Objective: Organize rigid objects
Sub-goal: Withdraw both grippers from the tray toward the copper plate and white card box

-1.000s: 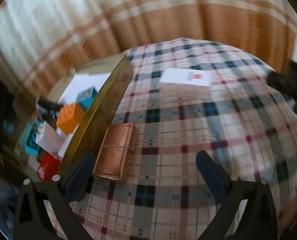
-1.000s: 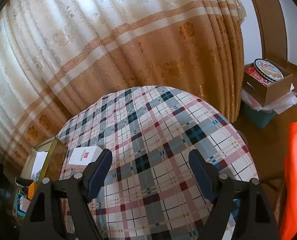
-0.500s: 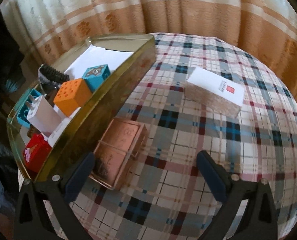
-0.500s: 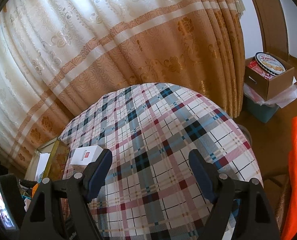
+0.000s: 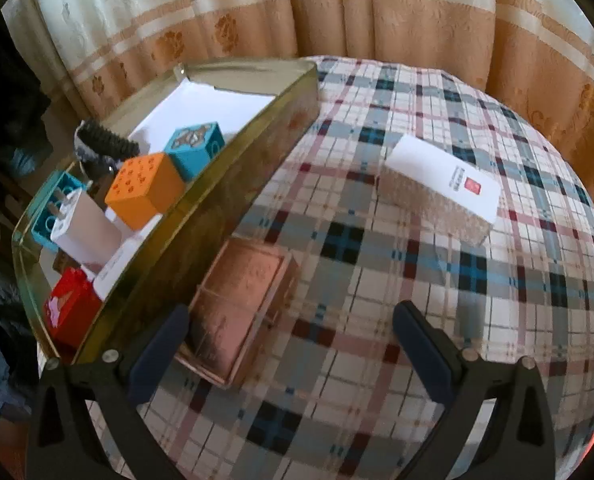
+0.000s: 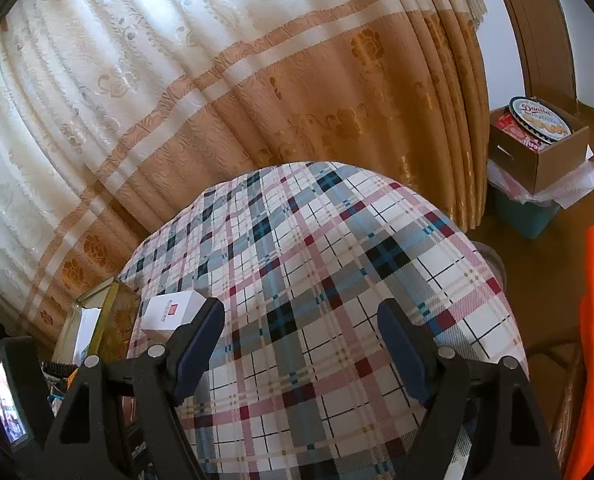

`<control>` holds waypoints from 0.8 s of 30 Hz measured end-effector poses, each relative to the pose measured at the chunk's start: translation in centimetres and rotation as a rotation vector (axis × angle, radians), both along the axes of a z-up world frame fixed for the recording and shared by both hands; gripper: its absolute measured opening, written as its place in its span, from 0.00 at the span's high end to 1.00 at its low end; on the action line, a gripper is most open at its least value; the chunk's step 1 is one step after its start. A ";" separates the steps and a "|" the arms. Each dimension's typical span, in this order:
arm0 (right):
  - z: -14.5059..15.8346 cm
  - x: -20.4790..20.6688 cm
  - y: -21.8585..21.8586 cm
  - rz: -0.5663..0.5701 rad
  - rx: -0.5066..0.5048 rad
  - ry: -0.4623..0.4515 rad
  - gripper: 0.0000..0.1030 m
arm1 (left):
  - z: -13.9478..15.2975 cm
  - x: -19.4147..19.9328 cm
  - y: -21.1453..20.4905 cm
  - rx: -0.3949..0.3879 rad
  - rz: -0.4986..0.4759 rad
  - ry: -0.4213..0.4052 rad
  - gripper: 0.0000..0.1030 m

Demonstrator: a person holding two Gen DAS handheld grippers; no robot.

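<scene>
Left wrist view: left gripper [image 5: 289, 338] spread wide, holding nothing, low in frame above plaid tablecloth [image 5: 437, 288]. Copper box [image 5: 243, 306] lower centre-left, just beside gold tray [image 5: 233, 192] wall. Tray at left holds orange cube [image 5: 145, 190], teal cube [image 5: 195, 148], red box [image 5: 67, 310]. White box [image 5: 443, 186] right of centre, well apart.

Right wrist view: right gripper [image 6: 301, 350] wide, empty, lower centre. White box [image 6: 173, 312] lower left, partly behind left finger [image 6: 197, 344], tray [image 6: 113, 316] beside it.
</scene>
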State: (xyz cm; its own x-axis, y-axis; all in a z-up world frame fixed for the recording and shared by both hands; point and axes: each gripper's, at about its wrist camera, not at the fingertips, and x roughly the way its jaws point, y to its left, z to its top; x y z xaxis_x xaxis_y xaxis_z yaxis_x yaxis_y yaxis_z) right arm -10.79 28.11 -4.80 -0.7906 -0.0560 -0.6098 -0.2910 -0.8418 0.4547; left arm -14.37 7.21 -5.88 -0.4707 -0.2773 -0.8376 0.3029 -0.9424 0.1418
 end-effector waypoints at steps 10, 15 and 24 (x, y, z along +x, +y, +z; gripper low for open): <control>0.0 0.0 0.1 -0.003 -0.004 -0.003 0.22 | -0.1 0.1 -1.3 0.011 0.081 0.011 0.00; -0.1 0.0 0.1 -0.003 -0.001 -0.005 0.22 | -0.3 0.1 -0.6 0.066 0.025 0.008 0.00; -0.2 0.1 0.3 -0.012 -0.011 0.006 0.22 | -0.4 0.5 1.2 0.109 -0.121 0.014 0.00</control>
